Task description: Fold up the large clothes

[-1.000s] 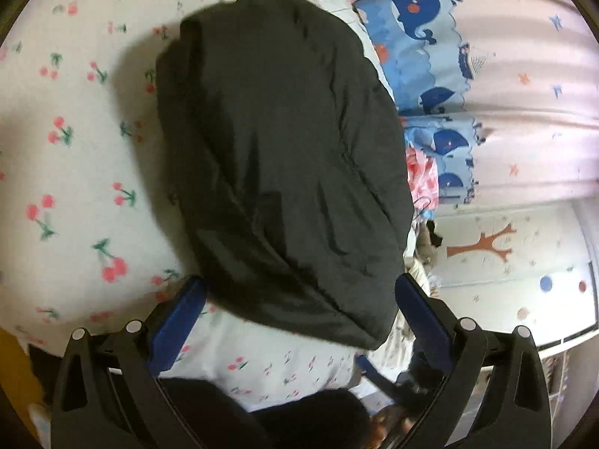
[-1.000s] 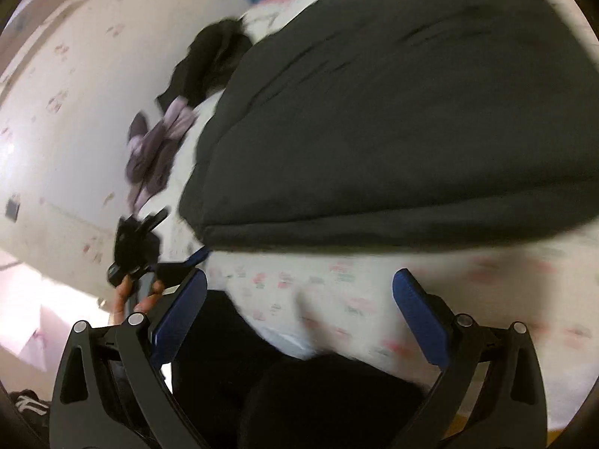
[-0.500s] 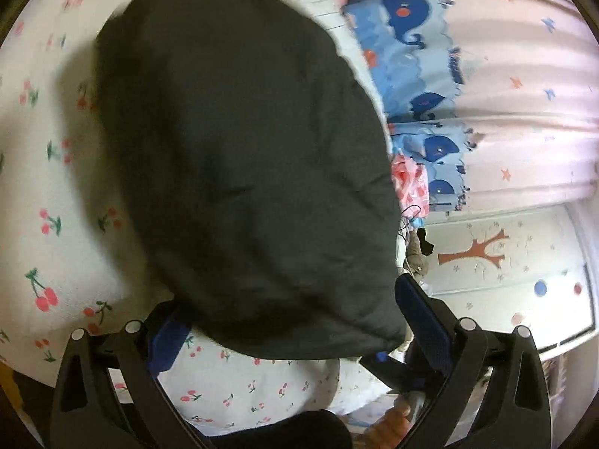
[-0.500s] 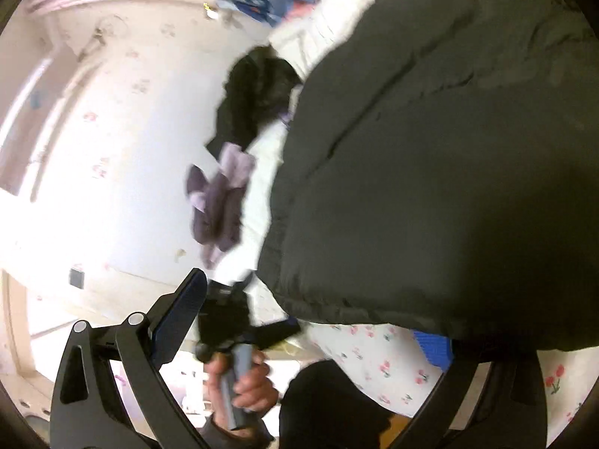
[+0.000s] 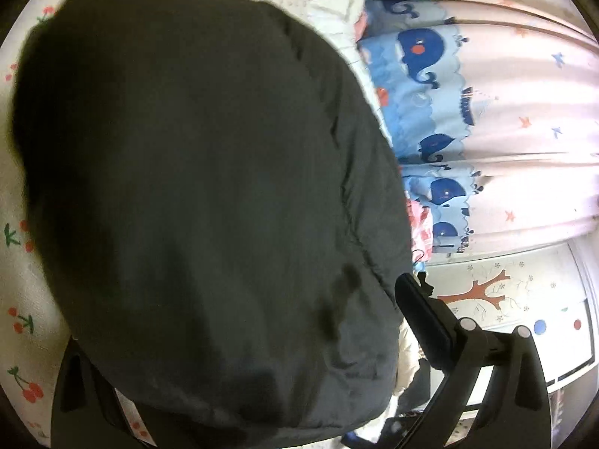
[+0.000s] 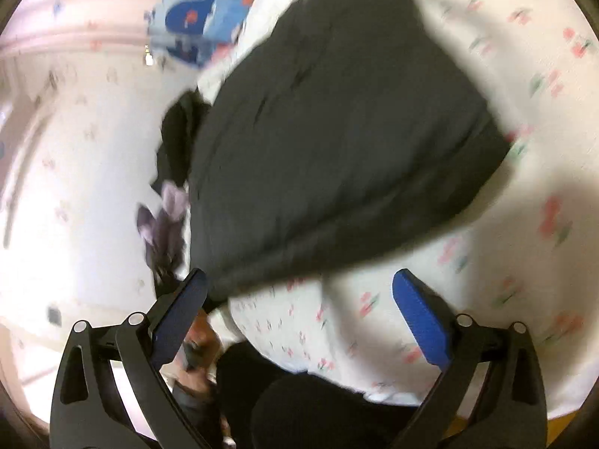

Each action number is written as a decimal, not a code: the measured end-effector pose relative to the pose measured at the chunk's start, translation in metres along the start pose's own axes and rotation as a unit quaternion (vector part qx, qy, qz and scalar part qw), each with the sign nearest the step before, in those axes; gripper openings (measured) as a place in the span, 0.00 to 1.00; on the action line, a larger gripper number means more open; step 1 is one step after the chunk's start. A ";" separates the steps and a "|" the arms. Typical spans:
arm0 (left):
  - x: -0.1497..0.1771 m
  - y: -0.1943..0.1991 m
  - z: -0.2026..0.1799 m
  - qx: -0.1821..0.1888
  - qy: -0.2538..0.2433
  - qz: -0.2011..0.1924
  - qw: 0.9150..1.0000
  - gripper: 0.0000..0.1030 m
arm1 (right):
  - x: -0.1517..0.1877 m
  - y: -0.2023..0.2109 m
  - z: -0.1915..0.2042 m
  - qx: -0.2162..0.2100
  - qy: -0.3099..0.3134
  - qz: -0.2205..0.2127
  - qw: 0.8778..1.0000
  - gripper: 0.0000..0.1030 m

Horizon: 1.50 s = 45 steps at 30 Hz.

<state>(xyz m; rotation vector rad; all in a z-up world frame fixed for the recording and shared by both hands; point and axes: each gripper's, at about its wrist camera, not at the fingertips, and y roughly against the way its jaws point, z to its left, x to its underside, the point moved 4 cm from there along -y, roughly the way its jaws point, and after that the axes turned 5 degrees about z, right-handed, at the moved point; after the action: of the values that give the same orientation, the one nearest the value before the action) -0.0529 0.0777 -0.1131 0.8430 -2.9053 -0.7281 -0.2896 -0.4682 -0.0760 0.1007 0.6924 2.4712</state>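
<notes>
A dark padded jacket (image 5: 209, 194), folded into a thick bundle, lies on a white bedsheet with a cherry print (image 5: 22, 321). It fills most of the left wrist view. My left gripper (image 5: 295, 292) is open, and the jacket's near edge sits between its jaws. That edge covers the left finger; only the right finger (image 5: 423, 318) shows. In the right wrist view the jacket (image 6: 337, 131) lies ahead on the sheet (image 6: 374, 318). My right gripper (image 6: 299, 277) is open with nothing in it, and its left fingertip is close to the jacket's near corner.
A whale-print curtain (image 5: 468, 112) hangs beyond the bed. A dark heap of clothes (image 6: 179, 131) and a purple garment (image 6: 164, 217) lie at the bed's far side. A person's hand (image 6: 198, 340) holds the other gripper's handle below the bed edge.
My left gripper has pushed in on the jacket, which now hides its left finger. The right wrist view has swung, and the jacket sits further ahead of that gripper.
</notes>
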 end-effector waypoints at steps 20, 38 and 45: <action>0.011 0.097 -0.074 0.015 -0.135 -0.023 0.990 0.21 | 0.015 0.043 0.086 -0.027 0.143 -0.072 0.987 0.14; 0.034 0.098 0.022 0.010 -0.008 0.003 1.000 0.59 | 0.064 0.043 -0.014 -0.033 0.032 -0.034 0.998 0.25; 0.039 0.107 0.001 0.004 -0.080 0.004 0.997 0.36 | 0.061 0.084 0.026 0.183 0.099 -0.148 0.967 0.56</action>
<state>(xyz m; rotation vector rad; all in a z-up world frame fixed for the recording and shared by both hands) -0.1395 0.1374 -0.0700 0.8091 -3.0514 -0.8208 -0.3766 -0.4824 -0.0163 -0.1056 1.1571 2.0623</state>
